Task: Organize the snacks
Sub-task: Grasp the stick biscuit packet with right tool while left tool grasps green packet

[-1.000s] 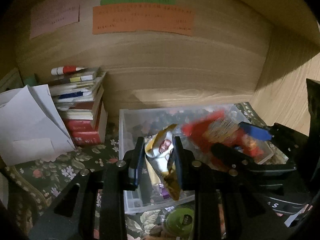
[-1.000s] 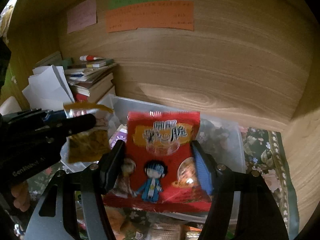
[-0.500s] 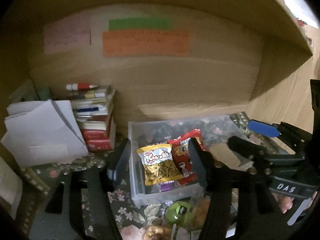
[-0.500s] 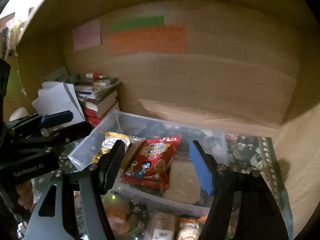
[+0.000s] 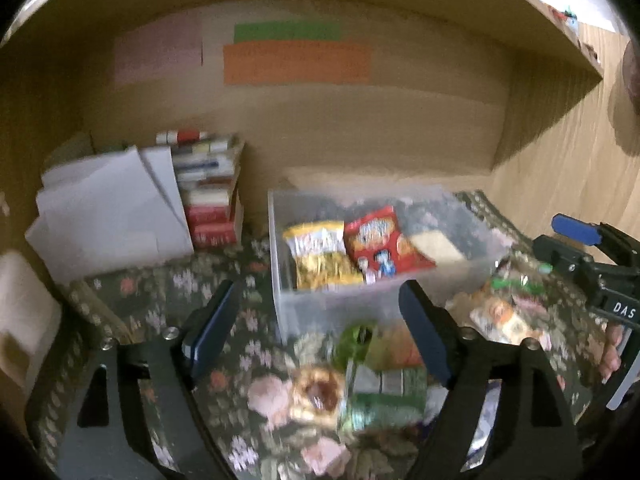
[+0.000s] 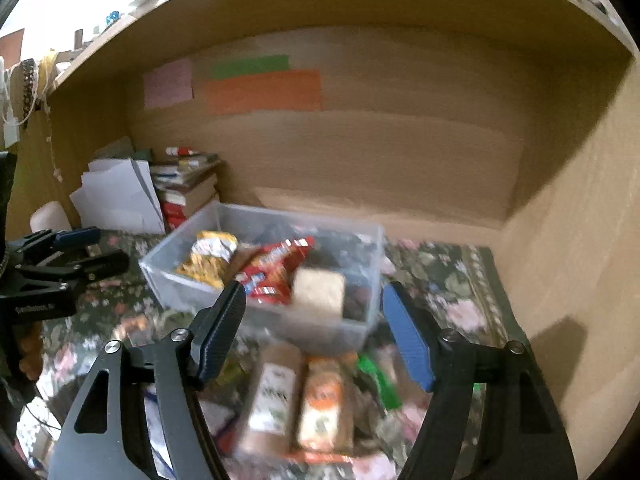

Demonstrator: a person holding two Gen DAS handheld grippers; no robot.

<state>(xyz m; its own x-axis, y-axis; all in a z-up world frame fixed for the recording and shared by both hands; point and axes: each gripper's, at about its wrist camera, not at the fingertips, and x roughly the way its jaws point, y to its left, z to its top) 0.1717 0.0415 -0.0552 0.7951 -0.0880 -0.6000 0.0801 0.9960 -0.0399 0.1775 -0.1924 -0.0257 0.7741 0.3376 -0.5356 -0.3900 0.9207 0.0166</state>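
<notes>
– Anything in your grippers?
– No. My left gripper (image 5: 320, 316) and right gripper (image 6: 312, 320) both gape wide, empty, above loose snacks (image 6: 296, 404) on the desk.
– Why there?
– Probably for another; yellow packet (image 5: 320, 256) and red packet (image 5: 380, 240) lie in the clear bin (image 5: 360, 304).

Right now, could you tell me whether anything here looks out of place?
Several snack packets lie loose on the floral cloth in front of the clear bin, which holds only three.
</notes>
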